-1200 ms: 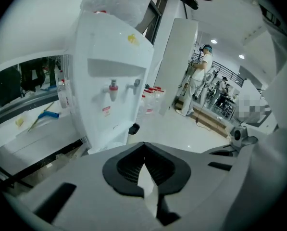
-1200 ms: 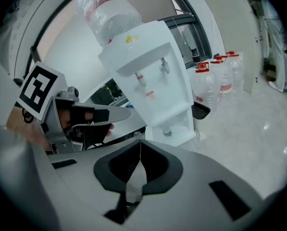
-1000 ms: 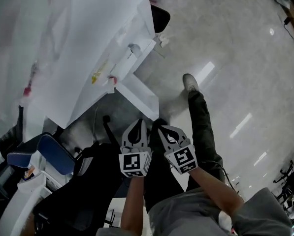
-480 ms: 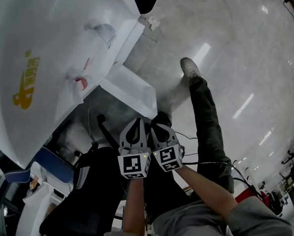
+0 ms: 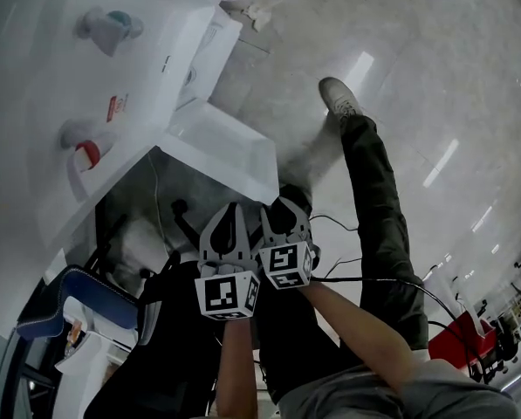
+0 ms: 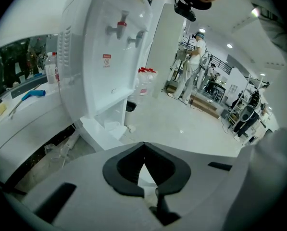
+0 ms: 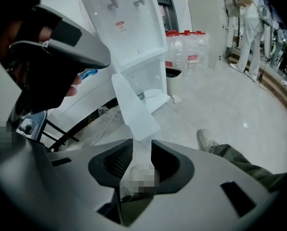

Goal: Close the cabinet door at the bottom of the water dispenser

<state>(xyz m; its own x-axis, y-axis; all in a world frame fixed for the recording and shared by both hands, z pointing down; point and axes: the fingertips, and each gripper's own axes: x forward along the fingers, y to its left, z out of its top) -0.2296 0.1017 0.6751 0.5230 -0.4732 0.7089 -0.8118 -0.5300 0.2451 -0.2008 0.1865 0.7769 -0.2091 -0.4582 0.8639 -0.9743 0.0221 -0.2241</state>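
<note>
Right gripper: jaws pinched on the near edge of the flat white cabinet door. The panel fills the gap between the dark pads.
Left gripper: jaws pressed together at the tips, with nothing between them. In the head view it sits just left of the right gripper, with their marker cubes side by side.
Cabinet door: swung open, reaching from the bottom of the tall white plastic water dispenser toward the near side. In the right gripper view it joins the opening at its left side.
Open cabinet compartment: white inside. A small dark and green thing lies low in it, too small to tell what it is.
Taps: a red-tipped tap and a teal-tipped tap sit on the dispenser front, well above the door.
Clear water bottles with red caps: a row standing on the floor just right of the dispenser. How full they are cannot be told.
Black round bin: on the floor between the dispenser base and the bottles. Its contents are hidden.
Glossy pale grey floor: it shows bright streaks of reflected light. A leg in dark trousers with a pale shoe stretches out to the right of the door.
Room: on the far right, a person in white clothing stands among equipment racks.
</note>
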